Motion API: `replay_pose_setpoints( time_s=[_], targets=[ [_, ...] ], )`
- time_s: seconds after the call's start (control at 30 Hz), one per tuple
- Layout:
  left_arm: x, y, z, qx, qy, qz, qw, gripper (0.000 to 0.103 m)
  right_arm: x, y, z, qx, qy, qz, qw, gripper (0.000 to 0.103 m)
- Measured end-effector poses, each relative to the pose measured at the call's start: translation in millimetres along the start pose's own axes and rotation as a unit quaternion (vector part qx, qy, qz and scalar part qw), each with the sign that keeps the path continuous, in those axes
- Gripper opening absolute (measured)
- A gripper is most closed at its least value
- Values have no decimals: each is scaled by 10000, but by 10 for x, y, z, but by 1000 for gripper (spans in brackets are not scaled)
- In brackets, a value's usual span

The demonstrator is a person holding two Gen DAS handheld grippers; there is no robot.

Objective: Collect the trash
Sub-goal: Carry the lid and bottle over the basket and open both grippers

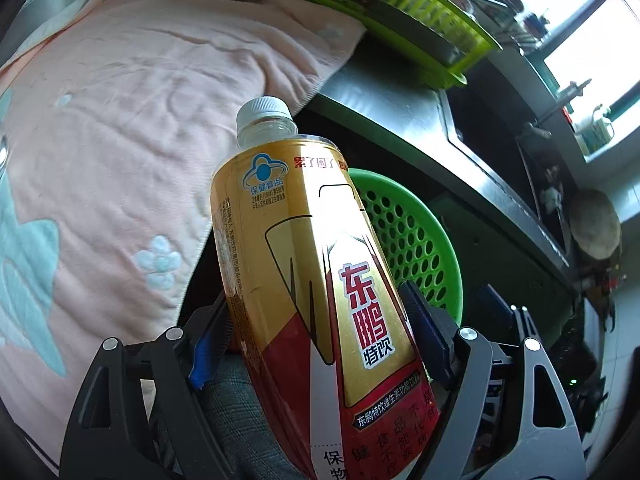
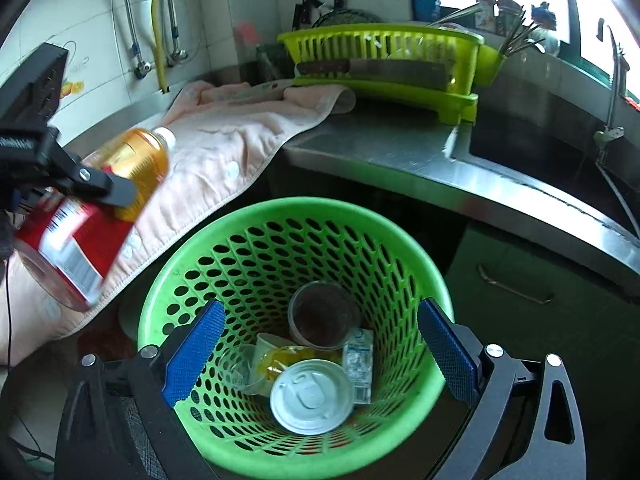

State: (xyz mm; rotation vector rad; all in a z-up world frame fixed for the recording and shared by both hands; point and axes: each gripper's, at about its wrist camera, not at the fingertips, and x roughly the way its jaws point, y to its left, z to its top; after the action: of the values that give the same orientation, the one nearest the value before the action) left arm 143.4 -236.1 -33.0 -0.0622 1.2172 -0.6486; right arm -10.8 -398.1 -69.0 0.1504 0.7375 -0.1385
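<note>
Blue-padded fingers (image 1: 424,328) of the left gripper (image 1: 320,332) are closed on the gold-and-red drink bottle (image 1: 316,280), one pad on each side of its lower body; the white cap (image 1: 262,110) points away from the camera. In the right wrist view this bottle (image 2: 92,208) hangs tilted to the left of the green basket (image 2: 240,208), above the edge of the pink towel (image 2: 224,148) — not inside the basket.

The right gripper (image 2: 320,356) has its fingers (image 2: 196,352) spread wide with nothing between them, held over the basket's mouth. Down in the basket lie a round tin lid (image 2: 312,396), a clear cup (image 2: 324,316), a small carton (image 2: 358,360) and a yellow wrapper (image 2: 280,360).

Behind the basket runs the steel bench (image 2: 372,148), carrying the towel and a lime dish rack (image 2: 384,60) — a sink (image 2: 532,148) sits to the right of the rack.
</note>
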Motion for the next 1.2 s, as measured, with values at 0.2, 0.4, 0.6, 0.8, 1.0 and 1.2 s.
replay_pose_setpoints(
  time_s=[0.2,0.4,0.6,0.8,1.0,1.2],
  targets=[
    [288,-193,-2,315,200,20,9993,79,-178,-142,-14,191,-215,-137,9995,94],
    [512,-314,-39,560,331,116,9978,80,-292,-242,-33,293,-329,-204,9988,94],
    [518,-310,-83,618,276,62,9977,83,-305,-264,-4,374,-380,-137,9985,94],
    [329,-256,-101,662,103,186,9976,83,-326,-188,49,284,-447,-48,9986,94],
    [44,-35,-136,515,-102,370,9979,83,-328,-34,128,183,-511,127,9984,94],
    [-254,271,-186,282,-306,581,9974,83,-260,248,249,-42,-496,422,9979,94]
  ],
)
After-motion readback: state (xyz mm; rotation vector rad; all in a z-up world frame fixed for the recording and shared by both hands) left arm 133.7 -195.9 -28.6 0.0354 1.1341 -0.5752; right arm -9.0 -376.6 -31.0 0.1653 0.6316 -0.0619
